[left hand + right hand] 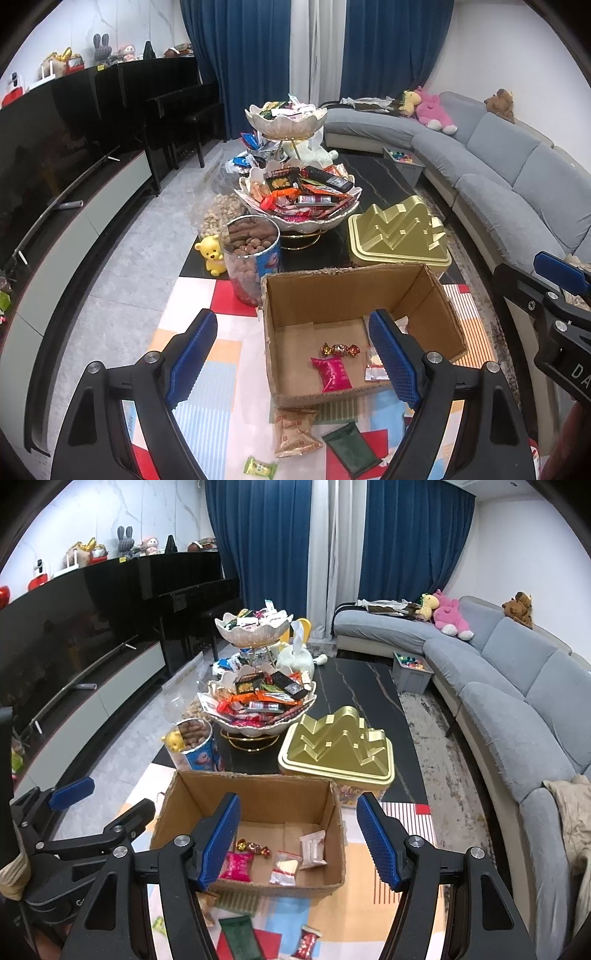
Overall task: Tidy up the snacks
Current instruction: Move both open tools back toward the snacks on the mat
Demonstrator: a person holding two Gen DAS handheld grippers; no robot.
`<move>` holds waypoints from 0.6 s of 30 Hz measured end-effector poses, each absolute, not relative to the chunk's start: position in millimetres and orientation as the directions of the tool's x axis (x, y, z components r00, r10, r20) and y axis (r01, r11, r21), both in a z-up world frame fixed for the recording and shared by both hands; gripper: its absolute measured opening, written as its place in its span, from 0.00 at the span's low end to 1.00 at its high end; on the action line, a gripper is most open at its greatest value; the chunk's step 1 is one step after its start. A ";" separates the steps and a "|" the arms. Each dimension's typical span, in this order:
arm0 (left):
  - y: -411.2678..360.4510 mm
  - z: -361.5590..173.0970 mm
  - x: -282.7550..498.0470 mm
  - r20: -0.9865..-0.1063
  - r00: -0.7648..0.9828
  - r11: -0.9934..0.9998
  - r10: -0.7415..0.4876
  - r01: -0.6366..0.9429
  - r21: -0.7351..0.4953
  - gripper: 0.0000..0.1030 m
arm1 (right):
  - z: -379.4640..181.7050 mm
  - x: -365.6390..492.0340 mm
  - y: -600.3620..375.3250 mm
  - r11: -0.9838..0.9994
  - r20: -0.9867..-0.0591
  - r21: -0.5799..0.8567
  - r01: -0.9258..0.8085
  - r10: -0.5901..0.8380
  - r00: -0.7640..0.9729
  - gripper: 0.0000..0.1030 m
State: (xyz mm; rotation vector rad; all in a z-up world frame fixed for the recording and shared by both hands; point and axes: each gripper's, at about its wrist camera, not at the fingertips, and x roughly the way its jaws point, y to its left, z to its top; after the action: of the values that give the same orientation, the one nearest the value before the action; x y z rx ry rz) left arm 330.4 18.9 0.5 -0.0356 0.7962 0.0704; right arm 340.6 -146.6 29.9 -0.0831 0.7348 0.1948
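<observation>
An open cardboard box (291,295) (334,812) stands on the patterned table. Inside lie a pink packet (332,373) (238,866), a foil-wrapped candy (341,349) (253,847) and small clear packets (286,867). Loose in front of the box lie a tan biscuit packet (293,432), a dark green packet (351,448) (242,938), a small green candy (260,468) and a red candy (306,943). My left gripper (291,360) is open and empty, above the box's near left corner. My right gripper (299,840) is open and empty above the box.
A tiered snack stand (295,192) (255,698), a gold mountain-shaped tin (399,232) (336,746) and a tub of nuts (251,254) (194,746) stand behind the box. A grey sofa (498,173) runs along the right, a TV cabinet (74,221) along the left.
</observation>
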 end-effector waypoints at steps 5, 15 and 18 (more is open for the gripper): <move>16.1 1.4 315.3 -0.711 0.701 0.997 0.055 -0.077 0.001 0.85 | 29.5 329.8 -150.1 0.978 -0.670 -0.005 -0.209 0.152 0.727 0.64; 10.3 -3.9 288.5 -0.711 0.700 0.997 0.065 -0.074 0.019 0.90 | 20.6 307.9 -155.7 0.976 -0.677 0.004 -0.220 0.165 0.717 0.64; 9.8 -6.4 281.1 -0.713 0.698 0.997 0.069 -0.079 0.019 0.91 | 17.2 302.9 -157.6 0.975 -0.681 0.009 -0.221 0.168 0.713 0.64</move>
State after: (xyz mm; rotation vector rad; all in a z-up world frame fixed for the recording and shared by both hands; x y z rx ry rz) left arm 281.1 9.8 -6.4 -0.0128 0.7939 0.0822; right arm 302.9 -157.6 17.2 -0.0750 0.7465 0.2154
